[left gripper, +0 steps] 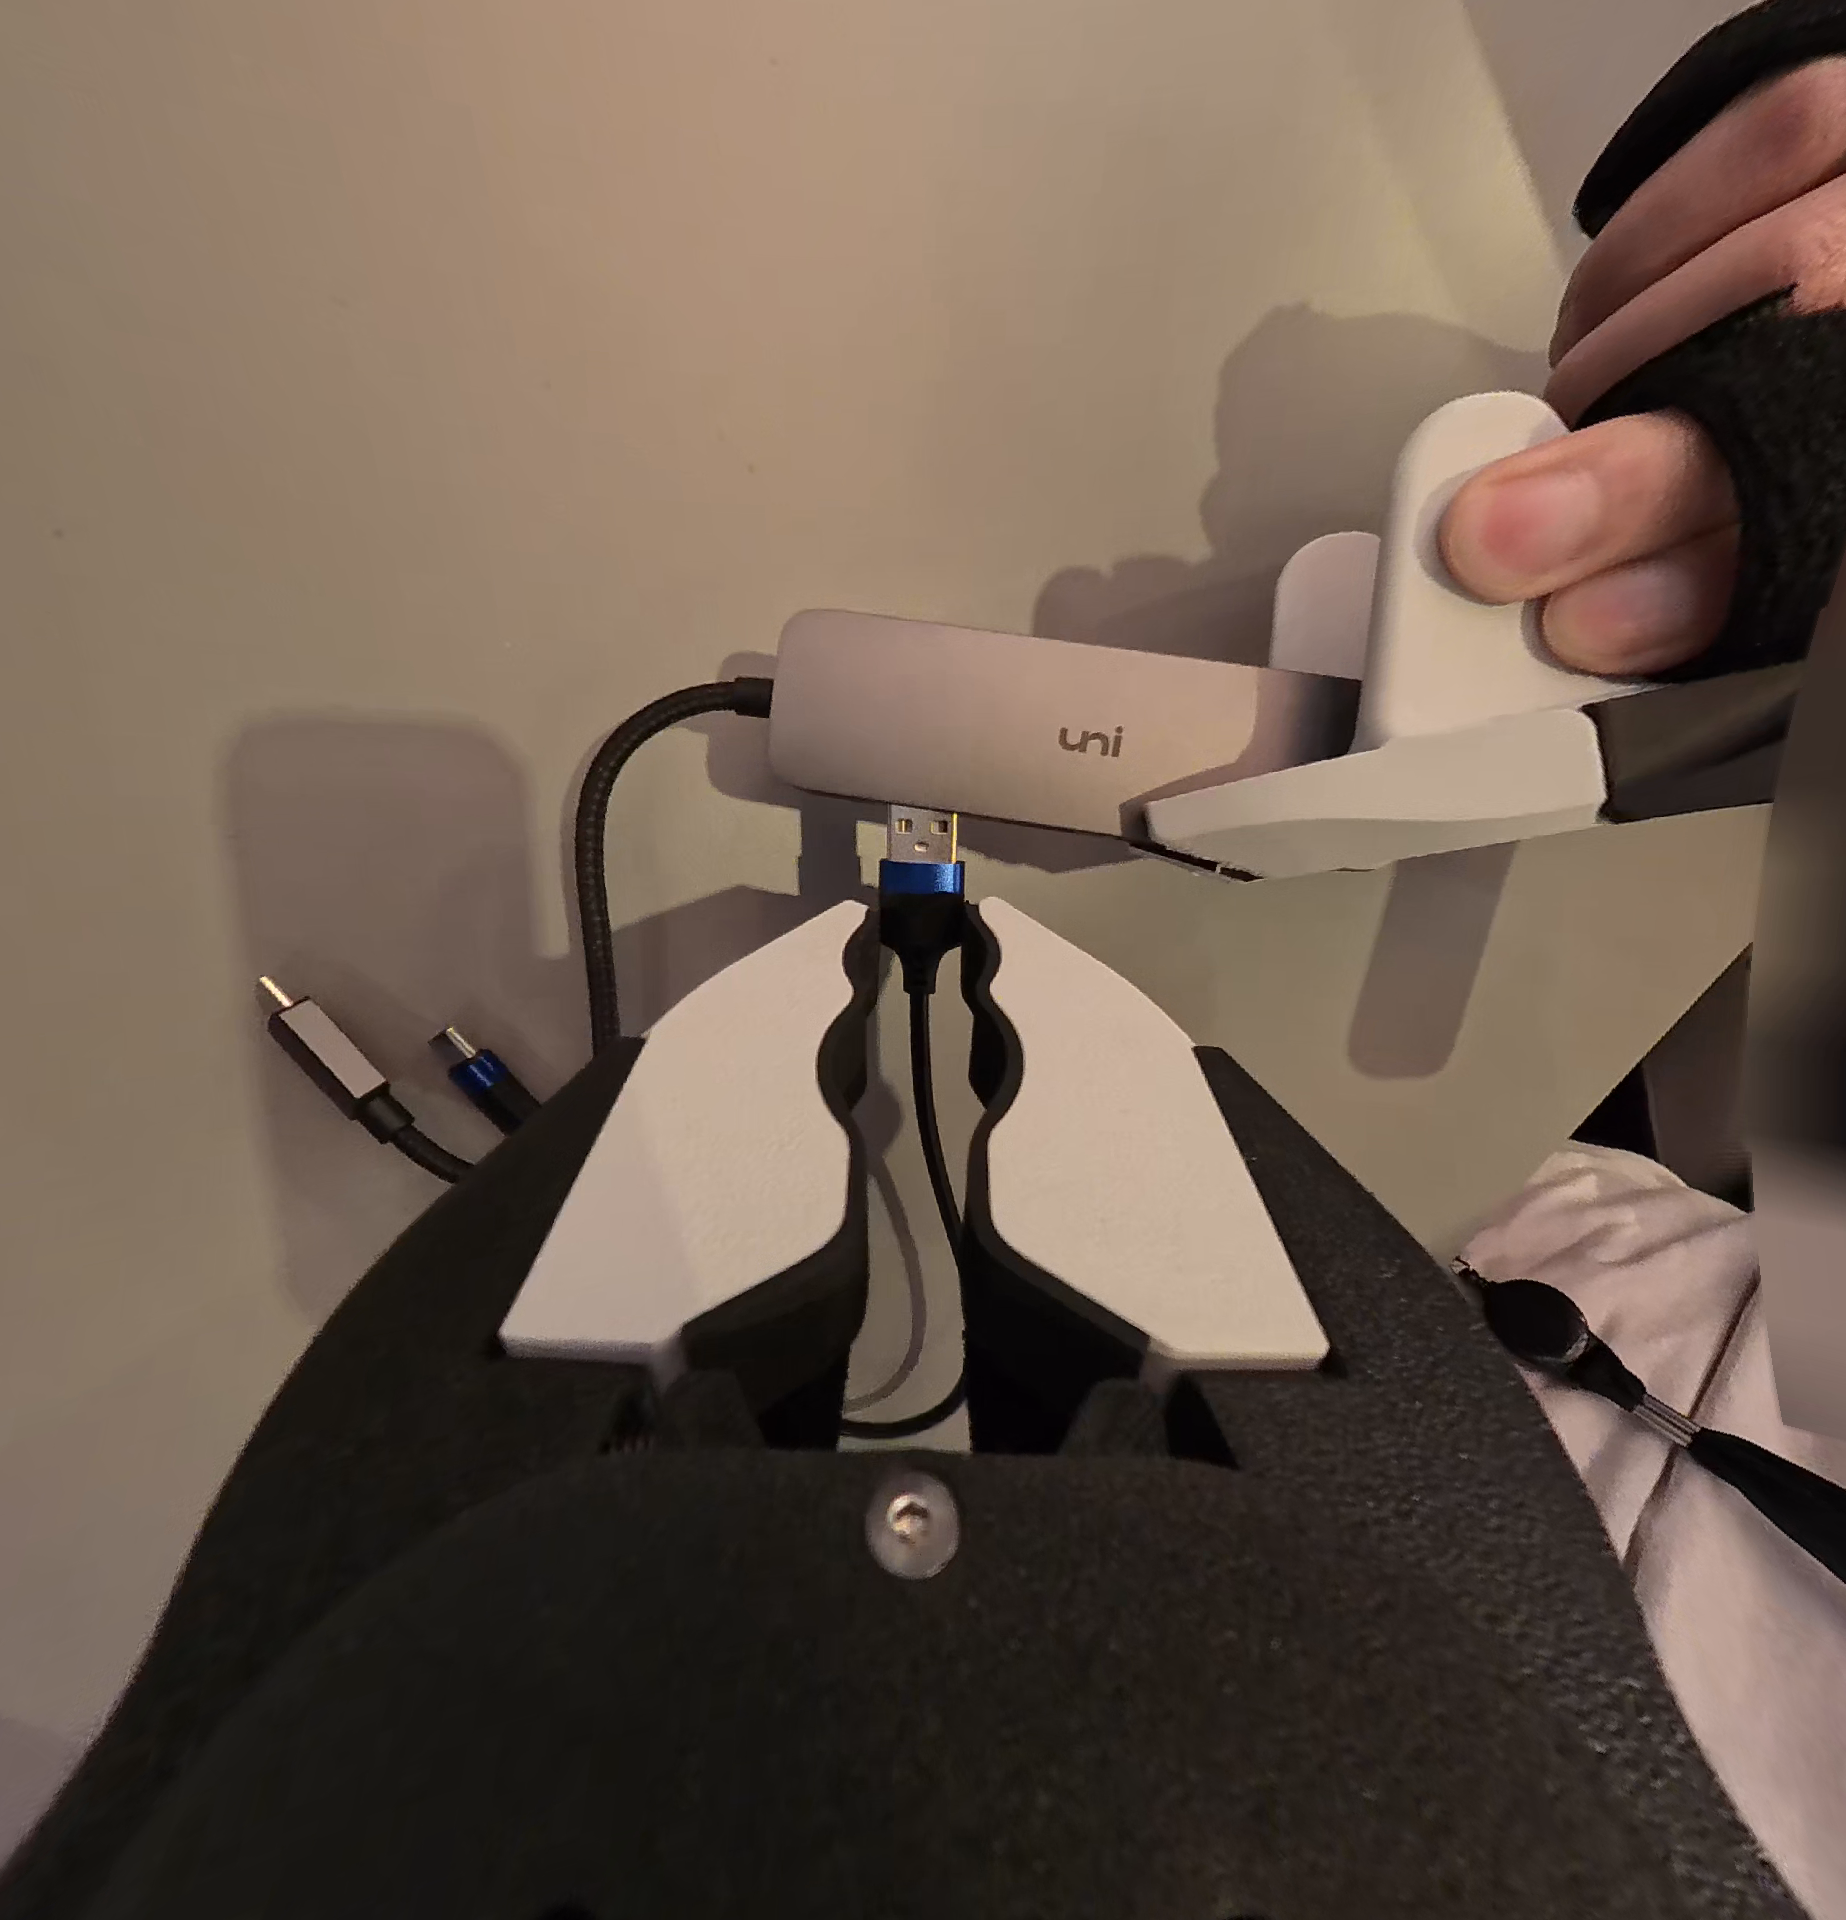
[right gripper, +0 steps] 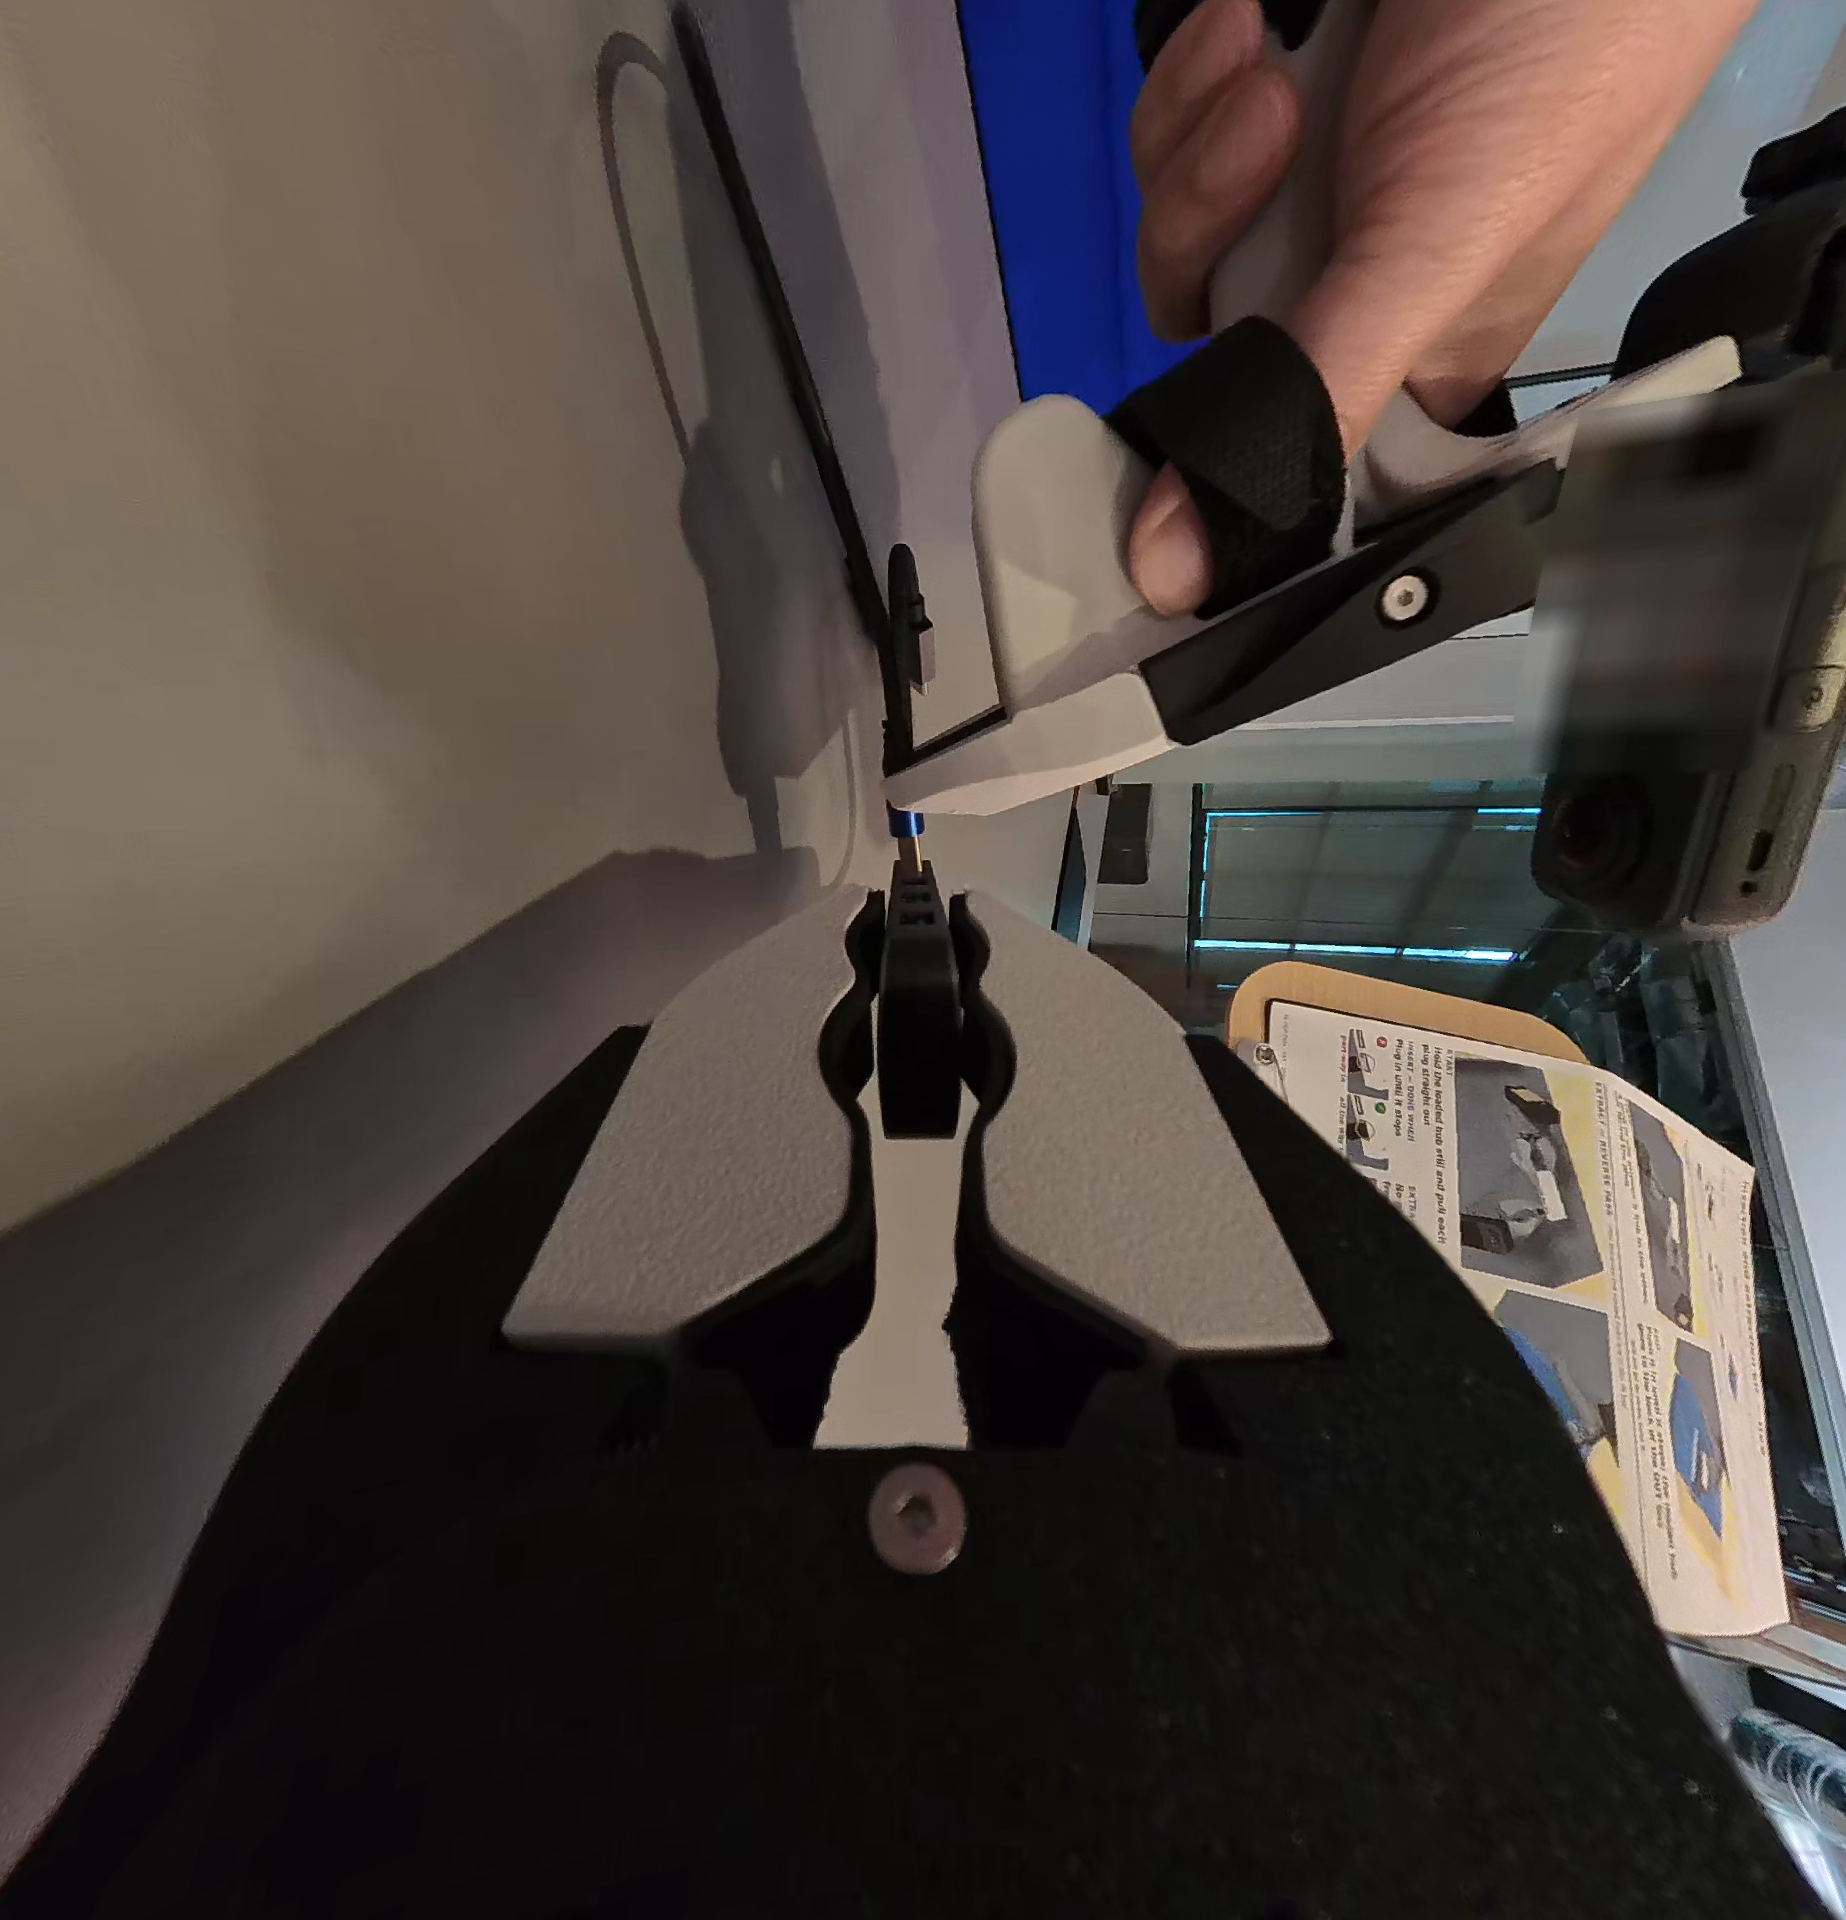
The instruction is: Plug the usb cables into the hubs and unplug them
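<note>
Gripping the black body of a USB plug [left gripper: 919,883] with a blue collar, the left tool [left gripper: 921,914] holds its metal tip up against the lower edge of a grey hub [left gripper: 960,717], the connector seemingly at a port, though how deep it sits cannot be told. The right tool [right gripper: 921,904] clamps that hub edge-on, raised above the pale surface [left gripper: 327,416]. The hub's braided cable [left gripper: 597,894] curves down to the surface, where its grey connector [left gripper: 316,1039] lies just beside a second blue-collared plug [left gripper: 472,1065]. A person's hand [left gripper: 1667,520] works the right tool's lever; a printed sheet [right gripper: 1521,1299] lies off to the side.
</note>
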A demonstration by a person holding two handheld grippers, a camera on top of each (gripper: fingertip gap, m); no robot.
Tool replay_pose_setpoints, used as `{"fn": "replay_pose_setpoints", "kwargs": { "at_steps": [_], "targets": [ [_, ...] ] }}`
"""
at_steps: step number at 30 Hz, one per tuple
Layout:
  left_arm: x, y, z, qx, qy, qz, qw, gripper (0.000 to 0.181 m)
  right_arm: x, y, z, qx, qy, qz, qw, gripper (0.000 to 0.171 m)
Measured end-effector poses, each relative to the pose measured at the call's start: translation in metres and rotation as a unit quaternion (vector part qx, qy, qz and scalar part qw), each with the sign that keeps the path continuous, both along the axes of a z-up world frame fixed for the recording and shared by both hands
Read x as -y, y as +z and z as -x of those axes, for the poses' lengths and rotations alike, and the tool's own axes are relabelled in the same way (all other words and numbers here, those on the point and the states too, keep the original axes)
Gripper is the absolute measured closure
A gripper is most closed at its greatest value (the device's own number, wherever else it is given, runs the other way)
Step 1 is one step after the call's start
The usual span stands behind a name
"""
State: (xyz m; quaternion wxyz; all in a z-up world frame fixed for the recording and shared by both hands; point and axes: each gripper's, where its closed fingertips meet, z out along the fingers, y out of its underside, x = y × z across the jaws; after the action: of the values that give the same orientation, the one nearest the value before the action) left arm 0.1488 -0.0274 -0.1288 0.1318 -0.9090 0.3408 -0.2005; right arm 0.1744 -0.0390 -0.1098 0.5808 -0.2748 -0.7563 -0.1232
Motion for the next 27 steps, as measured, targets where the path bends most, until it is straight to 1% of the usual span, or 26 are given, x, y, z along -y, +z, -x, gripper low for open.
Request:
{"fn": "replay_pose_setpoints", "kwargs": {
  "at_steps": [6,11,14,21,27],
  "targets": [
    [0.003,-0.004,0.003,-0.003,-0.003,0.008,1.000,0.167,0.002,-0.004,0.000,0.007,0.003,-0.003,1.000,0.160],
    [0.008,-0.009,0.011,-0.010,-0.010,0.007,1.000,0.167,-0.001,-0.001,-0.004,-0.009,-0.001,0.013,1.000,0.160],
    [0.013,-0.010,0.013,0.012,-0.008,0.008,1.000,0.166,-0.003,-0.006,-0.007,-0.008,-0.004,0.038,0.999,0.160],
    [0.006,0.009,0.023,0.015,-0.016,-0.086,0.996,0.167,-0.008,-0.019,-0.008,0.002,-0.009,0.060,0.998,0.160],
    [0.006,0.028,0.031,0.003,-0.016,-0.130,0.991,0.167,-0.011,-0.023,-0.012,-0.016,-0.024,0.088,0.996,0.157]
  ]
}}
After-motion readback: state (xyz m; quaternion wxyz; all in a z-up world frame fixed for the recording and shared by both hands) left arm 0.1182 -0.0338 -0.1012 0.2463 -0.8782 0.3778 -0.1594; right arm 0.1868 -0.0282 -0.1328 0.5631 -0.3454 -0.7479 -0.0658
